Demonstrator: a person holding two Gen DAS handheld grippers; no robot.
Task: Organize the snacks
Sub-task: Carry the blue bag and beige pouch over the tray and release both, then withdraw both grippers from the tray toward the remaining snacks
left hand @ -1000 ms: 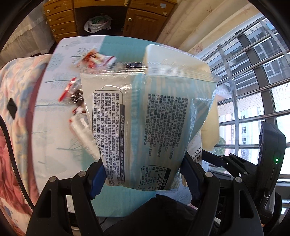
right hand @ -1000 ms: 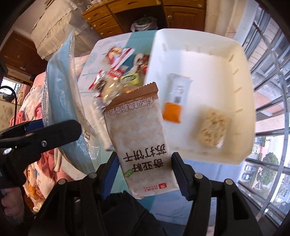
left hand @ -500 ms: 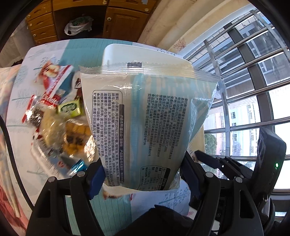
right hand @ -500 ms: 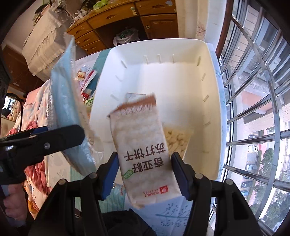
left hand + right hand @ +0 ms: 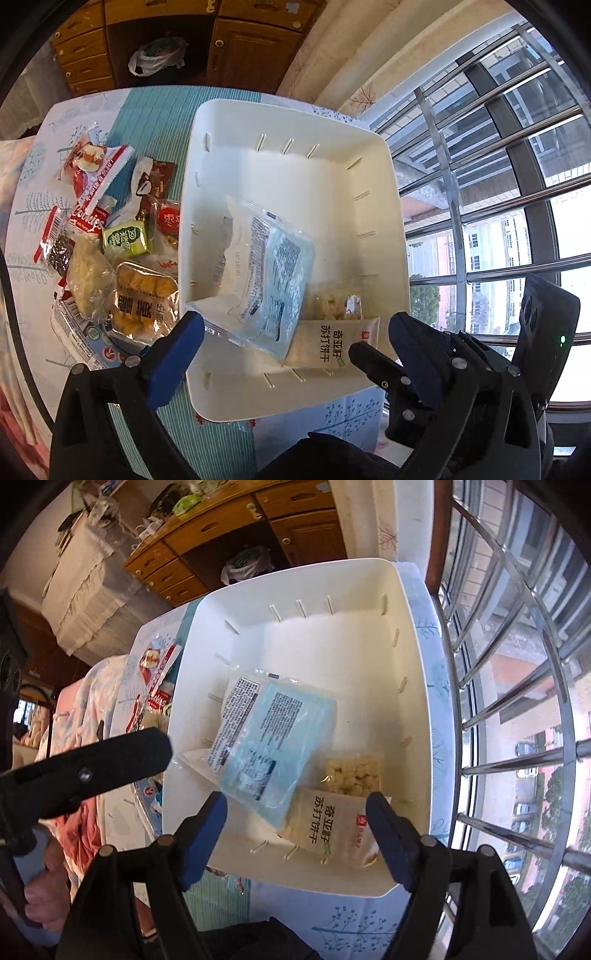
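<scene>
White plastic fills both views: the bin (image 5: 373, 206) sits on the table (image 5: 155, 107) by the window, and the blue bag (image 5: 266, 280) and the cracker pack (image 5: 332, 343) both lie inside it, bag overlapping the pack's left end, a clear pouch (image 5: 352, 771) of pale pieces just behind the pack.

My left gripper (image 5: 291, 350) hangs over the bin's near edge, jaws opening and nearly as wide as they go, nothing between the pads. My right gripper (image 5: 297, 830) is opening too, about half spread; the pack lies below and between its fingers but the pads are off it.

To finish this release cleanly I'd let both sets of jaws finish spreading, then lift straight up so no pad drags a wrapper back over the rim. After that I'd go left to the pile (image 5: 110, 251) of loose snacks beside the bin.

A second ago the left held the bag upright and the right pinched the pack; half a second ago both were over the bin, loads not yet dropped. Now both are down and free.
</scene>
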